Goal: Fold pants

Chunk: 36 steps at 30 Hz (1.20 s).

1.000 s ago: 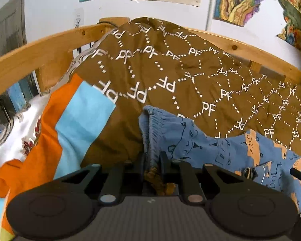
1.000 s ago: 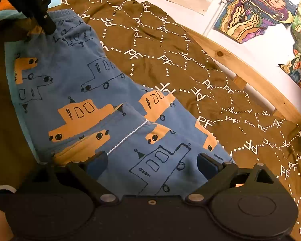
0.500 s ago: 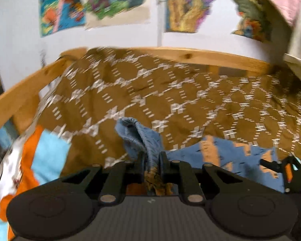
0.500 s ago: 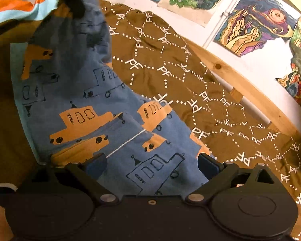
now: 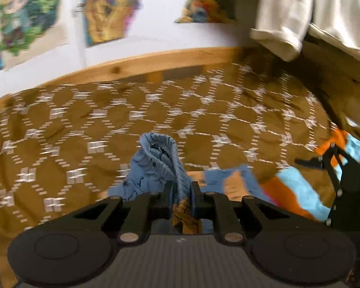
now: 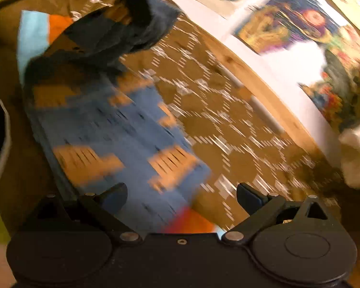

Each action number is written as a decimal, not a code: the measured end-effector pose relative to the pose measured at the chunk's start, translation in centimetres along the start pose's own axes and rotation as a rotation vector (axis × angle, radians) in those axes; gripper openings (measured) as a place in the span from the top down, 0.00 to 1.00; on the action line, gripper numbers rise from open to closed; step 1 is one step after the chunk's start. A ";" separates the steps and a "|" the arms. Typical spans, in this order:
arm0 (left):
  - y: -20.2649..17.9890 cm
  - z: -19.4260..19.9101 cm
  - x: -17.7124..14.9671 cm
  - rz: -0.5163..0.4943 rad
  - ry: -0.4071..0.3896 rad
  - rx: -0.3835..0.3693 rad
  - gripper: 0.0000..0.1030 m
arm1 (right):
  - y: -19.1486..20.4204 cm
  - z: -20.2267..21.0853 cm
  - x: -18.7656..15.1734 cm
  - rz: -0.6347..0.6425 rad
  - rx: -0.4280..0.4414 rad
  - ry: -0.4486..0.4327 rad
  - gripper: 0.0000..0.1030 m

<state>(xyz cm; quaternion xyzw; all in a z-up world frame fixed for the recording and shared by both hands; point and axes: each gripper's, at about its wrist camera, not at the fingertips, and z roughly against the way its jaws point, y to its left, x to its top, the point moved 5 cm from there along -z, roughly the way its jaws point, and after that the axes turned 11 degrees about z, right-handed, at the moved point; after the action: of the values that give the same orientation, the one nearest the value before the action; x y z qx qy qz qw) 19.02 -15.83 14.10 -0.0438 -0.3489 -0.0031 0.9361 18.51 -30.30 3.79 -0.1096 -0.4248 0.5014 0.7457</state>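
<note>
On the bed (image 5: 79, 129), over a brown patterned blanket (image 5: 228, 120): blue pants (image 6: 122, 129) with orange truck prints, lower part spread flat, waistband end lifted clear. Left claw (image 5: 182, 192) nearly closed, pinching the bunched elastic waistband, cloth squeezed between both pads. Right claw (image 6: 182, 195) spread wide just above the leg end, gripping nothing. Pretty blurry all round. Wooden bed rail (image 5: 141, 64) behind, bright posters (image 5: 108, 12) on the wall, pale cloth (image 5: 295, 16) hanging upper right.
</note>
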 end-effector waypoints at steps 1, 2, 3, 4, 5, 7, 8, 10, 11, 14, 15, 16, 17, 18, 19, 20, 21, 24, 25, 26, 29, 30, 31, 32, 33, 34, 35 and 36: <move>-0.8 -0.5 -0.2 -0.013 0.004 -0.020 0.85 | -0.7 0.2 -1.0 -0.033 -0.020 0.020 0.05; -1.8 -1.1 -0.5 -0.029 0.009 -0.046 0.84 | -1.4 0.4 -2.0 -0.083 -0.041 0.043 0.05; -2.6 -1.7 -0.9 -0.044 0.015 -0.068 0.82 | -2.0 0.5 -3.0 -0.134 -0.054 0.065 0.05; -3.5 -2.6 -1.6 -0.067 0.034 -0.097 0.80 | -2.6 0.4 -4.1 -0.195 -0.064 0.093 0.05; -4.2 -3.5 -2.4 -0.092 0.059 -0.115 0.72 | -3.0 0.3 -4.9 -0.235 -0.063 0.110 0.05; -5.2 -5.0 -4.1 -0.129 0.096 -0.115 0.68 | -3.4 -0.1 -6.0 -0.271 -0.055 0.127 0.05; -5.4 -5.5 -4.8 -0.150 0.105 -0.108 0.68 | -3.6 -0.3 -6.2 -0.261 -0.060 0.127 0.05; -5.5 -5.9 -6.2 -0.180 0.100 -0.093 0.64 | -3.9 -0.4 -6.3 -0.229 -0.091 0.117 0.05; -5.4 -5.8 -6.7 -0.176 0.094 -0.092 0.56 | -4.1 -0.4 -6.3 -0.226 -0.100 0.109 0.05; -4.7 -5.2 -7.6 -0.152 0.080 -0.108 0.41 | -4.7 -0.6 -6.5 -0.250 -0.100 0.083 0.03; -4.6 -5.0 -8.1 -0.156 0.077 -0.107 0.41 | -4.8 -0.6 -6.6 -0.258 -0.095 0.073 0.02; -4.5 -4.9 -8.5 -0.168 0.078 -0.102 0.41 | -4.8 -0.6 -6.5 -0.261 -0.088 0.059 0.02; -4.5 -4.8 -8.9 -0.188 0.080 -0.092 0.41 | -4.7 -0.6 -6.1 -0.265 -0.081 0.042 0.02; -4.6 -5.0 -9.1 -0.208 0.084 -0.078 0.42 | -4.8 -0.6 -5.8 -0.270 -0.074 0.022 0.02; -4.7 -5.2 -9.6 -0.231 0.092 -0.066 0.43 | -5.0 -0.6 -5.2 -0.285 -0.062 -0.012 0.02; -4.9 -5.4 -9.8 -0.249 0.095 -0.064 0.43 | -5.2 -0.8 -4.6 -0.304 -0.042 -0.042 0.02; -5.0 -5.5 -10.1 -0.270 0.094 -0.059 0.43 | -5.5 -0.9 -4.0 -0.334 -0.012 -0.075 0.02; -5.1 -5.8 -10.4 -0.304 0.091 -0.043 0.43 | -6.1 -2.0 -2.2 -0.441 0.124 -0.141 0.05; -5.0 -5.9 -10.3 -0.299 0.097 -0.046 0.43 | -6.2 -2.2 -1.9 -0.467 0.169 -0.155 0.06; -4.9 -6.0 -10.2 -0.290 0.101 -0.048 0.43 | -6.2 -2.6 -1.4 -0.501 0.232 -0.170 0.06; -4.6 -6.2 -10.1 -0.266 0.103 -0.044 0.45 | -6.3 -4.5 -0.8 -0.604 0.400 -0.154 0.13; -4.5 -6.3 -10.0 -0.263 0.105 -0.045 0.47 | -6.4 -5.1 -0.7 -0.635 0.431 -0.146 0.17; -4.4 -6.4 -10.0 -0.261 0.110 -0.050 0.49 | -6.5 -5.7 -0.6 -0.667 0.459 -0.136 0.19; -4.5 -6.5 -10.0 -0.261 0.117 -0.059 0.55 | -6.6 -6.1 -0.6 -0.695 0.483 -0.126 0.23; -4.6 -6.5 -10.1 -0.262 0.122 -0.068 0.61 | -6.7 -6.4 -0.5 -0.713 0.506 -0.121 0.27; -4.7 -6.6 -10.1 -0.269 0.124 -0.075 0.65 | -6.8 -6.7 -0.4 -0.724 0.527 -0.119 0.28; -4.8 -6.6 -10.2 -0.276 0.124 -0.080 0.72 | -6.8 -7.0 -0.2 -0.729 0.539 -0.110 0.30; -4.9 -6.7 -10.2 -0.281 0.122 -0.078 0.79 | -6.8 -7.3 0.0 -0.735 0.548 -0.099 0.33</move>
<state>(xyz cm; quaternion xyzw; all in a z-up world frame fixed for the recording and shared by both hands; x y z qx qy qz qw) 15.54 -21.51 2.80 -0.0305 -0.2936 -0.1504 0.9435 28.34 -31.62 3.29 0.2737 -0.3223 0.3025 0.8542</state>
